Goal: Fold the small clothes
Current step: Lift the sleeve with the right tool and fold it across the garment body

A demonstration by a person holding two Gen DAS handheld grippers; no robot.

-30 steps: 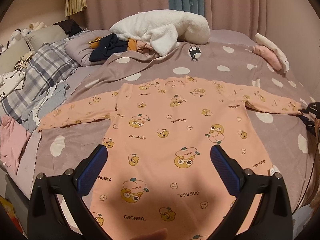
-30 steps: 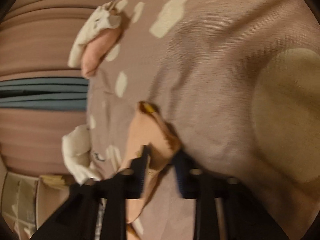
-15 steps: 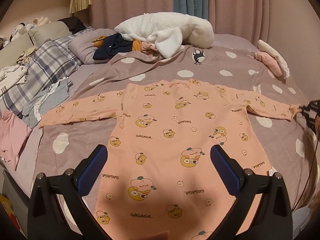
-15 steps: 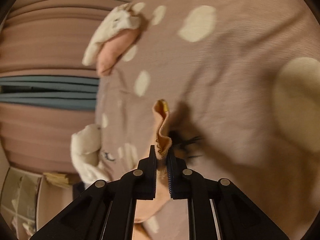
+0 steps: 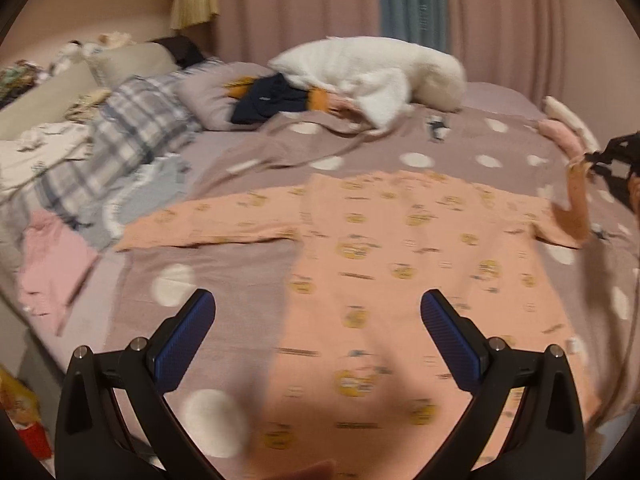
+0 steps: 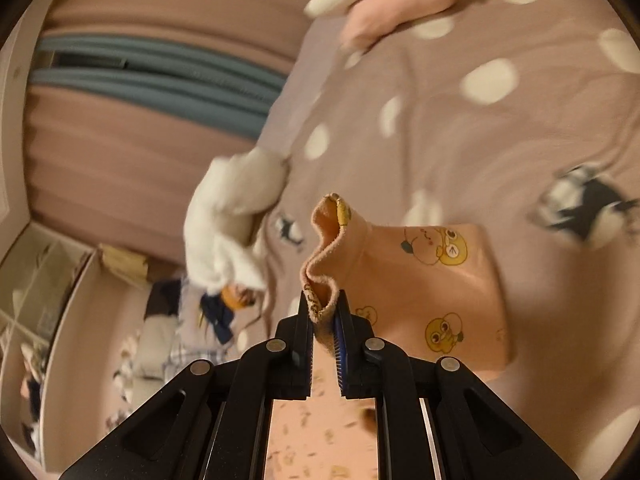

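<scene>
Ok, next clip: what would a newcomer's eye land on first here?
The peach cartoon-print top spread flat across the polka-dot bedspread. Next, the right gripper shut on the cuff of one sleeve and holding it above the bed. The left gripper hangs open above the top's lower part.
</scene>
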